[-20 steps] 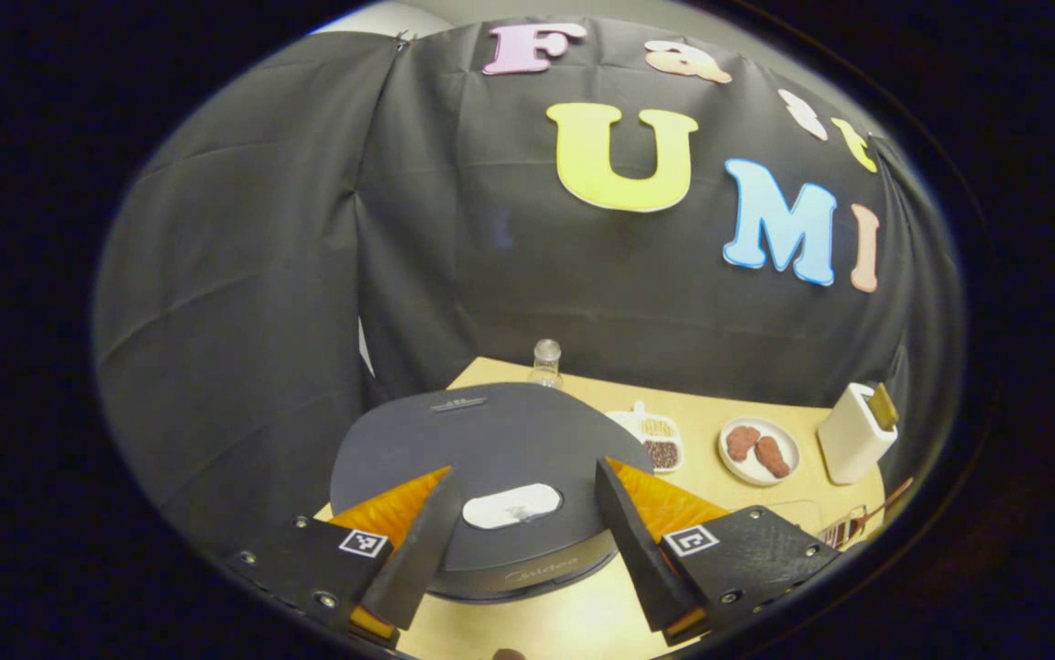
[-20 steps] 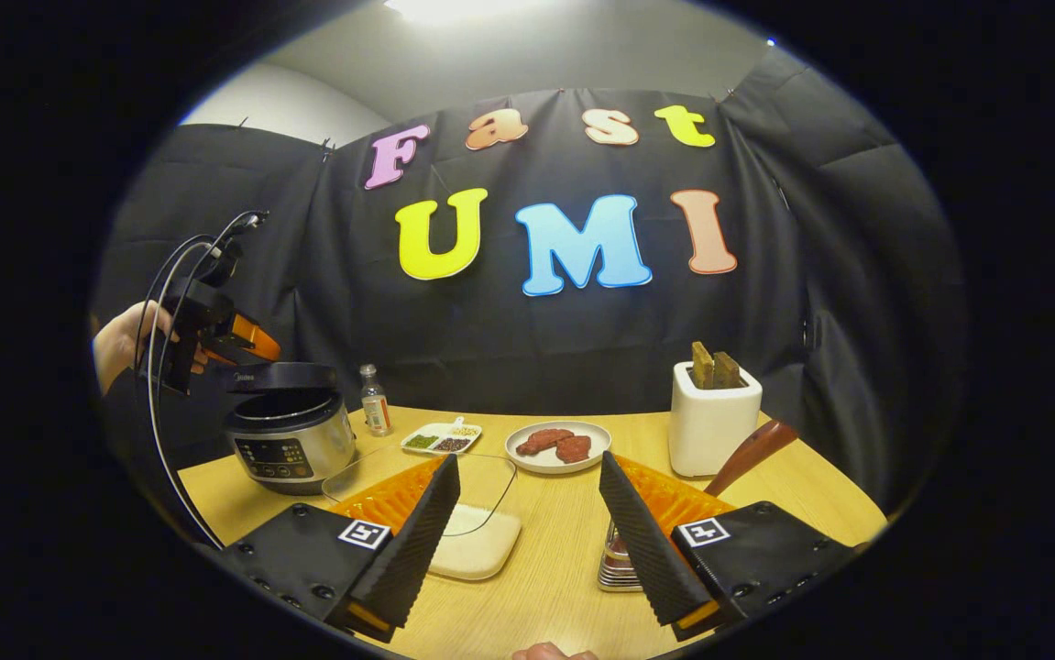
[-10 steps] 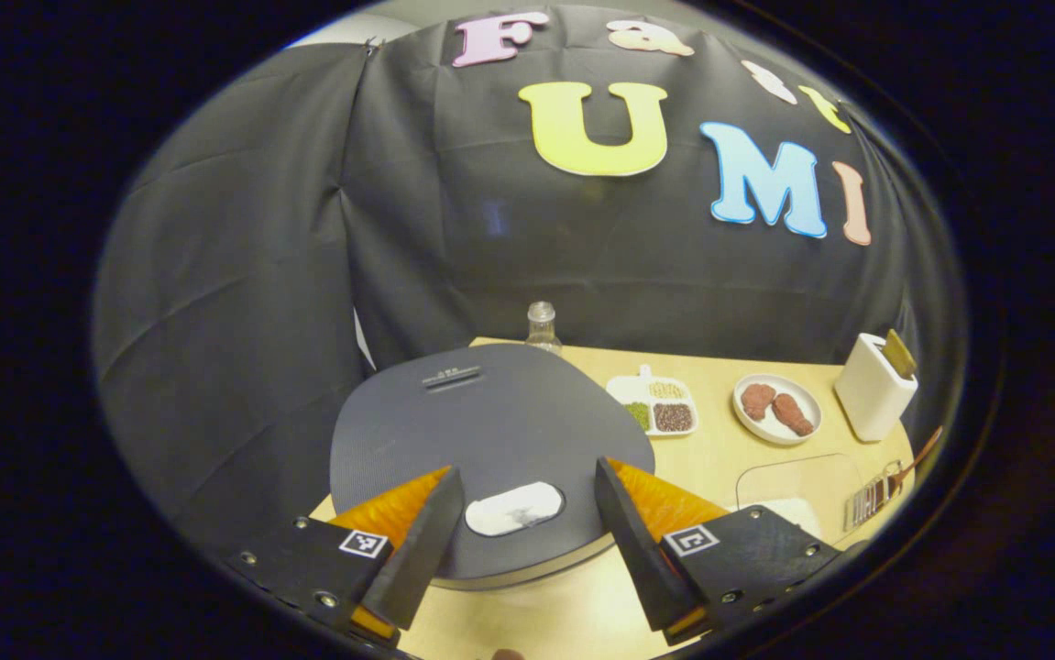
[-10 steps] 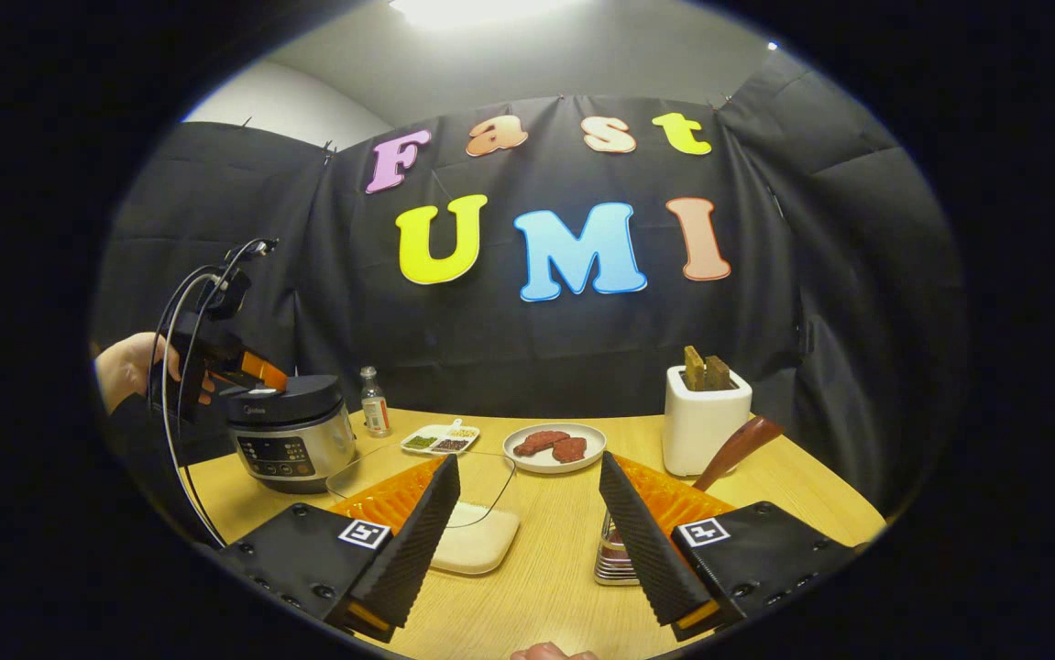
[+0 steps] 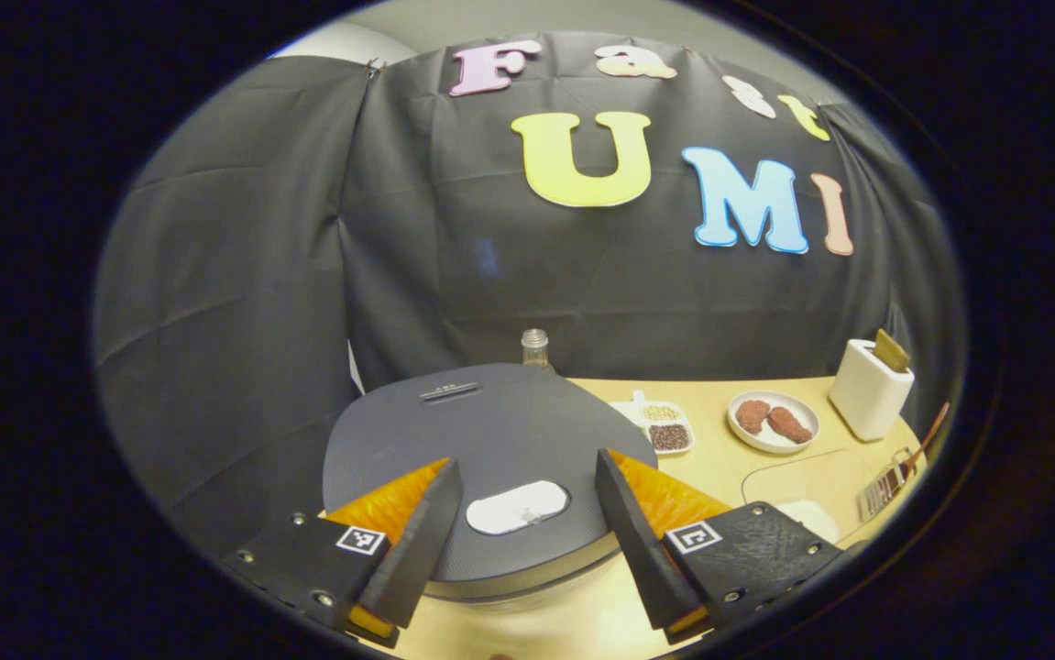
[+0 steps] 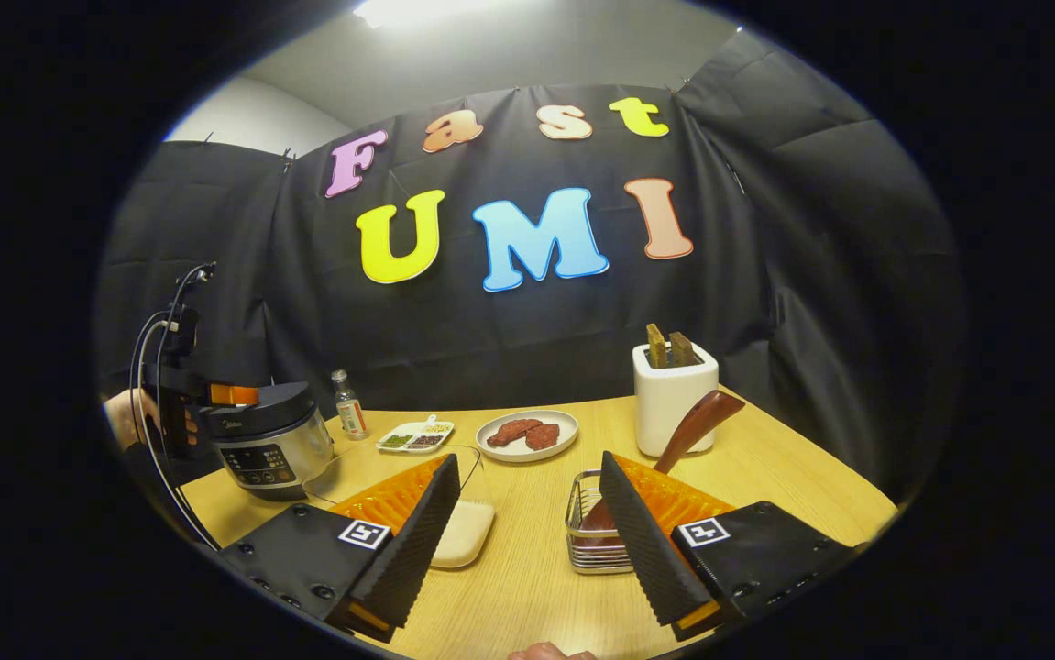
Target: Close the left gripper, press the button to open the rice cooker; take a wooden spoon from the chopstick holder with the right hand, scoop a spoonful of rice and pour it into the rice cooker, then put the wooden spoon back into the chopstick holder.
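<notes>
the left gripper [image 5: 520, 513] hangs spread just above the rice cooker [image 5: 490, 458], whose pale oblong button [image 5: 518, 507] lies straight ahead between its fingers, long axis crosswise; the lid looks down, and the right gripper [image 6: 527, 513] waits spread, well apart

Dim booth lit from above — a ceiling lamp [image 6: 390, 11] glares at the top of the right gripper view — the worktop [image 6: 536, 559] evenly bright with soft shadows, both views sharp at centre, bent and darkening toward the fisheye edges.
</notes>
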